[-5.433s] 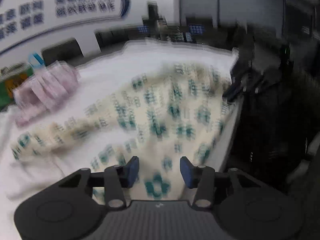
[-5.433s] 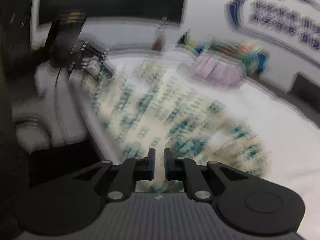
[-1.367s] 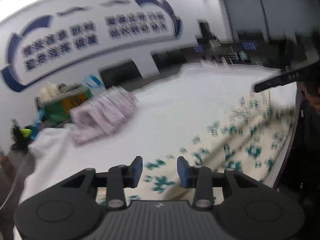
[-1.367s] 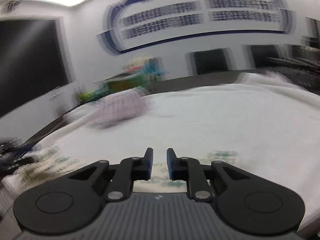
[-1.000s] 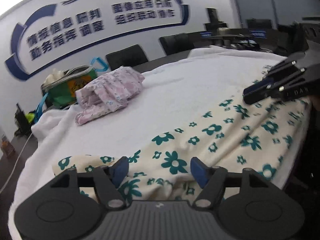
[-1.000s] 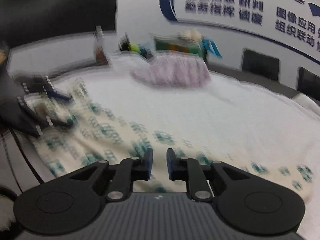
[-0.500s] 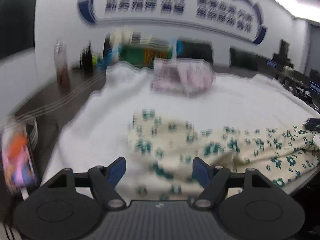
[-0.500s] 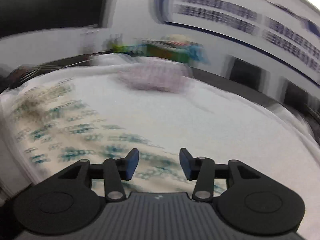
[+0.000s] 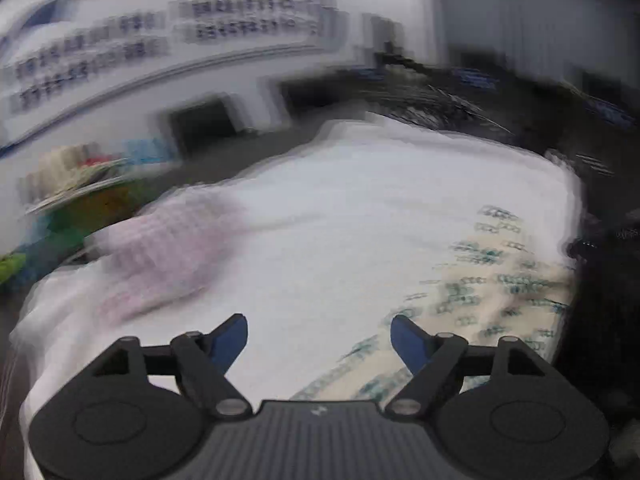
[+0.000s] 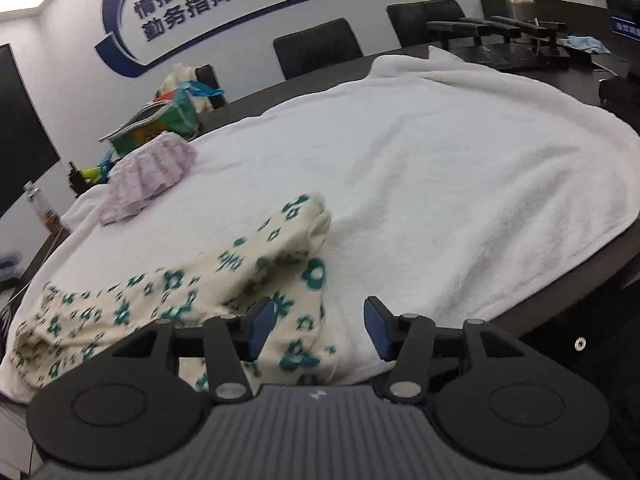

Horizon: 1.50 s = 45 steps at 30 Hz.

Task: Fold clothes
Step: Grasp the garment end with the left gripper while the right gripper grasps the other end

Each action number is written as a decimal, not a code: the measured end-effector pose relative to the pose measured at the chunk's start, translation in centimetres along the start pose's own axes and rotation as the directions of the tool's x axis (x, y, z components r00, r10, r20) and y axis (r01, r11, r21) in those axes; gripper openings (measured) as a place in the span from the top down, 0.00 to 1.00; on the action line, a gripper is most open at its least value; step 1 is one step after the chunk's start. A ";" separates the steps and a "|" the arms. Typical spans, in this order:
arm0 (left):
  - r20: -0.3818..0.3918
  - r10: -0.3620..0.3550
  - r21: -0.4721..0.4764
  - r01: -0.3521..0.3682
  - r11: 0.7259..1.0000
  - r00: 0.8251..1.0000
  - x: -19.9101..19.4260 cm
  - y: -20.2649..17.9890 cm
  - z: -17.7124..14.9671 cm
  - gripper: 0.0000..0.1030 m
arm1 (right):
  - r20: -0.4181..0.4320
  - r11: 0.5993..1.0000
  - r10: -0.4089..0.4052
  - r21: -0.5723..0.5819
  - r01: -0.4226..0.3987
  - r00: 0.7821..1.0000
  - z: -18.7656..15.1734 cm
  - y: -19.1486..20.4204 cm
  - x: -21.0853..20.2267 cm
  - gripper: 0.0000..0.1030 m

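Note:
A cream garment with green flowers (image 10: 168, 300) lies rumpled along the near edge of the white towel-covered table (image 10: 460, 152). In the right wrist view one part of it folds up into a ridge toward the middle. My right gripper (image 10: 318, 326) is open and empty just above the garment's right end. In the blurred left wrist view the same garment (image 9: 492, 292) lies to the right, and my left gripper (image 9: 319, 340) is open and empty over bare towel (image 9: 360, 216).
A crumpled pink garment (image 10: 152, 176) lies at the far left of the towel, also in the left wrist view (image 9: 168, 248). A green bag (image 10: 168, 120) and bottles stand behind it. Black chairs (image 10: 316, 46) and equipment stand at the far side.
Both grippers have opened and let go of the flowered garment, which now lies on the towel. The left view has swung to the right and is blurred.

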<state>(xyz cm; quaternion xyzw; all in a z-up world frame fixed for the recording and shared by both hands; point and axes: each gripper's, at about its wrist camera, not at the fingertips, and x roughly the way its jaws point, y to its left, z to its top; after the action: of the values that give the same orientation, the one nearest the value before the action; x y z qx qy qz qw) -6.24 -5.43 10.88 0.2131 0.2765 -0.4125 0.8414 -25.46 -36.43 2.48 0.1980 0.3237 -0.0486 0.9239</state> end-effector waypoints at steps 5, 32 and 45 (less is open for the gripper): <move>-0.110 -0.328 0.124 0.340 0.932 0.938 12.4 -3.8 7.0 0.28 | 0.020 0.983 0.075 0.166 -0.077 0.997 -2.9 -1.9 -1.4 0.51; 0.105 -0.240 0.079 0.232 0.969 0.965 15.1 -0.1 17.9 0.99 | 0.300 0.968 0.234 -0.162 -0.192 0.925 7.8 2.5 -0.1 0.94; -0.089 -0.080 -0.046 0.076 0.996 0.993 20.5 5.7 16.2 0.72 | 0.018 0.998 -0.042 -0.056 0.043 0.999 15.7 -5.9 13.9 0.90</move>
<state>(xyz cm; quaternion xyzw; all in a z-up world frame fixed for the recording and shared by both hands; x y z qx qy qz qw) 13.52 -23.50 10.73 0.2027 0.3311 -0.4290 0.8156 -6.75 -47.51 3.15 0.1646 0.3213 -0.0606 0.9306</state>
